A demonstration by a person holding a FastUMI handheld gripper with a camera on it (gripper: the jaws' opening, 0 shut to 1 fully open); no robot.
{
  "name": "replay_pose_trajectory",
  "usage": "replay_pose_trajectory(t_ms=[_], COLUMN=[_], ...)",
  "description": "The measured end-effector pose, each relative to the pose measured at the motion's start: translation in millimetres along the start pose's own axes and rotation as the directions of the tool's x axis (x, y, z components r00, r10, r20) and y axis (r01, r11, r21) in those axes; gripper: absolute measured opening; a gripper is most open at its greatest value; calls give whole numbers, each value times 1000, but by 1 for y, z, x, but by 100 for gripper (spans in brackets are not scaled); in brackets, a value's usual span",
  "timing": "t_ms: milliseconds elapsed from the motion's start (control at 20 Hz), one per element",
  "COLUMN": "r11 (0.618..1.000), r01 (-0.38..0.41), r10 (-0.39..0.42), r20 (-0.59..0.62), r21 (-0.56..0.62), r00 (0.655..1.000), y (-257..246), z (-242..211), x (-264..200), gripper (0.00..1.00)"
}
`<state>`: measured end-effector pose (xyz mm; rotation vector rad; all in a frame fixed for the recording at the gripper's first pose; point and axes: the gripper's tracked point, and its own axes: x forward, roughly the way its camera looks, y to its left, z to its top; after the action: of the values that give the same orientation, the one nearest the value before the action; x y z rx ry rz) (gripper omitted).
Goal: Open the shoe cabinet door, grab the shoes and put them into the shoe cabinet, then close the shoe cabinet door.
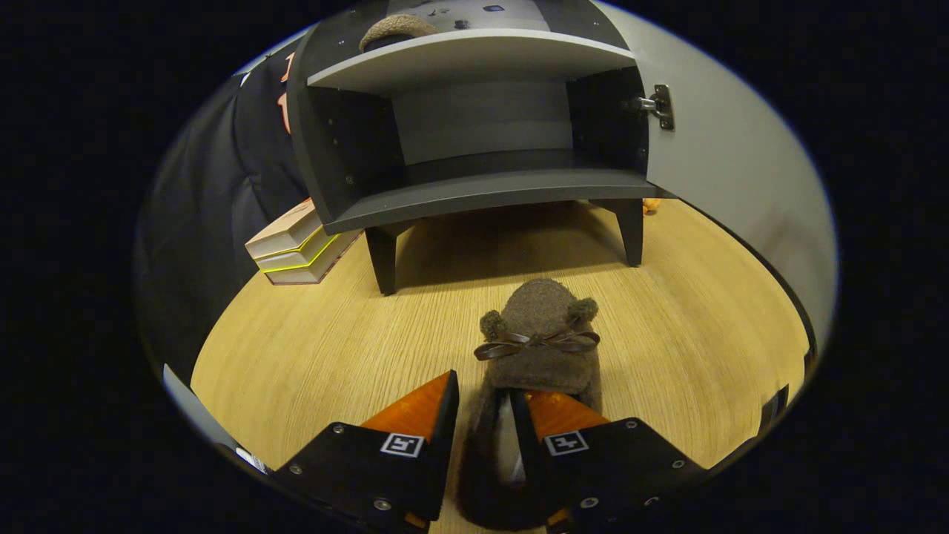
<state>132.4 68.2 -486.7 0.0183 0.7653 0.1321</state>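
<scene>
Wooden floor; slipper's heel wall between jaws.

Low in the frame, a fuzzy brown slipper carries a glossy dark-brown ribbon bow. It lies on a pale, honey-yellow wood-grain floor. Higher up stands the charcoal-grey shoe cabinet, its open door light grey inside. A second brown slipper sits on the upper shelf. At left, stacked books show cream pages, with one edge neon yellow.
</scene>
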Motion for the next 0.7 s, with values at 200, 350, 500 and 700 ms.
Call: replay_pose_trajectory(t_ms=[200,350,500,700], r11=[999,996,994,991], r01=[43,68,56,77], r10=[-44,-69,-56,-85], r20=[5,11,5,69], r21=[24,51,93,109], r00=[999,998,998,994], y=[-6,-10,-11,-19], z=[7,12,19,53], x=[23,28,22,-10], gripper=[37,17,5,3])
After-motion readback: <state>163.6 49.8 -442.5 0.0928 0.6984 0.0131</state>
